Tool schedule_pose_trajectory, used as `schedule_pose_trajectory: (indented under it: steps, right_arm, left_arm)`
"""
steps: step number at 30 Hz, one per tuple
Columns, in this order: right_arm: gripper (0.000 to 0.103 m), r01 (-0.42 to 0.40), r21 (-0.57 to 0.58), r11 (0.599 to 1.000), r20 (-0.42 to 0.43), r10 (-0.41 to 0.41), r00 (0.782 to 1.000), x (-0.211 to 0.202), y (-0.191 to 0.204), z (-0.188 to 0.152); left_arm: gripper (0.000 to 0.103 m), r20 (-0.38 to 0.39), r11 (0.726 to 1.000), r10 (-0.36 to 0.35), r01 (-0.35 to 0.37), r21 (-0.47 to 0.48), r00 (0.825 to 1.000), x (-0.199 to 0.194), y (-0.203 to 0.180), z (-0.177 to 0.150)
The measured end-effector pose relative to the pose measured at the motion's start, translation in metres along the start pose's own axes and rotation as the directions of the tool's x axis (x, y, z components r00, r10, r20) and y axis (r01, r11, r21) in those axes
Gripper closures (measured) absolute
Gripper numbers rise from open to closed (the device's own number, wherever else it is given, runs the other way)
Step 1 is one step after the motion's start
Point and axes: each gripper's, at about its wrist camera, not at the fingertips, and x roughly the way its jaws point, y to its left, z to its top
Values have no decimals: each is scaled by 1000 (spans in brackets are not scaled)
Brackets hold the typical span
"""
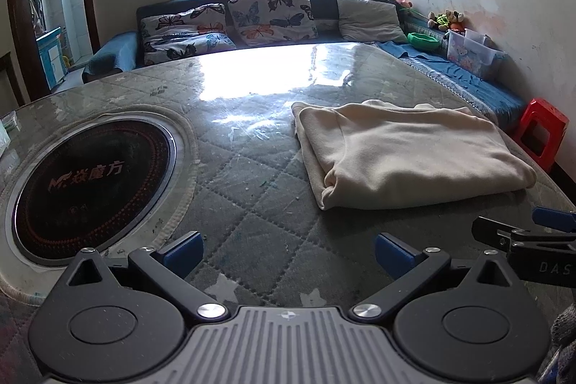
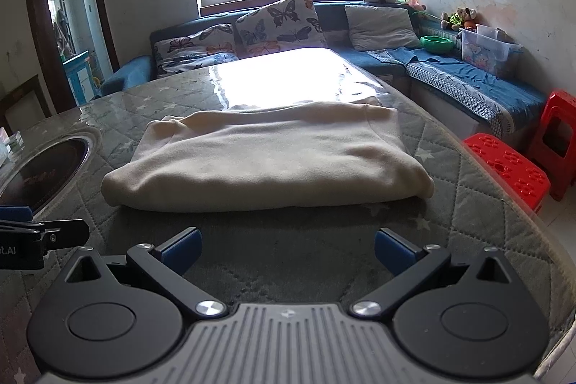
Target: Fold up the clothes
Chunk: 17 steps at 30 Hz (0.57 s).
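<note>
Cream fleece garment (image 2: 266, 157) is lying folded, soft rectangle, on quilted grey table (image 2: 468, 204). Left gripper (image 1: 288, 254) and right gripper (image 2: 286, 249) are hovering, fingers spread, empty.

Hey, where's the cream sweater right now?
The folded cream sweater lies on the quilted table, straight ahead of the open right gripper, right of the round cooktop.
</note>
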Motion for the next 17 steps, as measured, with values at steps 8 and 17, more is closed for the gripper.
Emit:
schedule_pose_trajectory:
  steps: [8,17]
  right_arm:
    - [0,-2,-2,1000,5,2,1000,0,2,0]
    - [0,3,-6,1000,7,-3,1000,2,4,-1]
  left_arm:
    - [0,-2,1000,-2,2,9,1000,1,-3,-1]
    - [0,-8,1000,-4,5,19,1000,2,-6,-2]
